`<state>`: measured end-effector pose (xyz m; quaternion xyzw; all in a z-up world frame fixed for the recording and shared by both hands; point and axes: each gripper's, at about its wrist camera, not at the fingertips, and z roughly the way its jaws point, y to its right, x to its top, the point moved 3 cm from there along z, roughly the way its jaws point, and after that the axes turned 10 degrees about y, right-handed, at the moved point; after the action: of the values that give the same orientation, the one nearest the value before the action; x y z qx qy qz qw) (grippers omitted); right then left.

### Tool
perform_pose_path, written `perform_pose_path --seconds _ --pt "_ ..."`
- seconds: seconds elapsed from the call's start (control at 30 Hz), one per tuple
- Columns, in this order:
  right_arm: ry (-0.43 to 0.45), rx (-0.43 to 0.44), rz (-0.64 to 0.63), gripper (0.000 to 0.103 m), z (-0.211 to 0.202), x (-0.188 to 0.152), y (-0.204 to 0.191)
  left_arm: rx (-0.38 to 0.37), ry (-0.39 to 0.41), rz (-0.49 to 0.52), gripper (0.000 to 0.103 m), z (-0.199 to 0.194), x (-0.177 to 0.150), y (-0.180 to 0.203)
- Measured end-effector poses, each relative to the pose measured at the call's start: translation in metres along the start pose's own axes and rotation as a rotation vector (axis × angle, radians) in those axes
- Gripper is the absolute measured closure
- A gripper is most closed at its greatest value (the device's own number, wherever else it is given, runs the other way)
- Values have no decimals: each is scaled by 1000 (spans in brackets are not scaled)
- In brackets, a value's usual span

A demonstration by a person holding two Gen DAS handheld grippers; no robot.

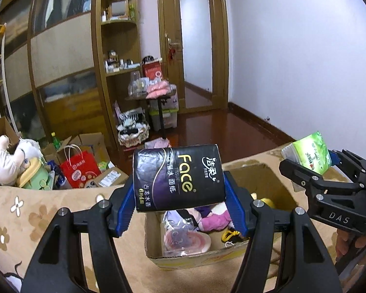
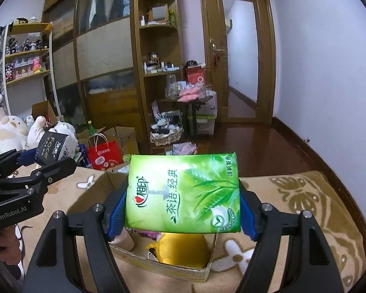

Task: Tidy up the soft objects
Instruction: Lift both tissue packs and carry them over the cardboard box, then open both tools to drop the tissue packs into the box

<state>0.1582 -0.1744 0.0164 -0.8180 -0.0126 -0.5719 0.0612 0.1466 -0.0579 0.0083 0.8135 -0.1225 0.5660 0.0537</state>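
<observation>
My left gripper is shut on a black tissue pack marked "Face", held above an open cardboard box on the bed. My right gripper is shut on a green tissue pack, held over the same cardboard box. Inside the box lie a pink plush, a round pink item in plastic and a yellow soft item. In the left wrist view the right gripper with its green pack hangs at the right; in the right wrist view the left gripper with the black pack is at the left.
The box rests on a beige flowered blanket. Beyond the bed's edge are plush toys, a red paper bag, cardboard boxes, a basket, a small table and a wooden wardrobe. A door stands at the back.
</observation>
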Motion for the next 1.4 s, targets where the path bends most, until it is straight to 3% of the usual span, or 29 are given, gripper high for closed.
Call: perform_pose_path --seconds 0.47,0.63,1.03,1.2,1.4 --pt "-96 13 -9 24 43 -41 1 -17 -146 -20 38 52 -46 -2" --pt "-120 25 19 24 53 -53 4 -42 -198 -79 38 67 -58 -4" --pt "-147 35 -19 21 62 -63 0 -10 -230 -49 37 78 -70 -5" --pt "-143 46 -21 13 60 -61 -1 9 -196 -72 23 71 -63 -12" --pt "-136 37 -17 8 55 -59 0 30 -181 -50 22 63 -57 -17"
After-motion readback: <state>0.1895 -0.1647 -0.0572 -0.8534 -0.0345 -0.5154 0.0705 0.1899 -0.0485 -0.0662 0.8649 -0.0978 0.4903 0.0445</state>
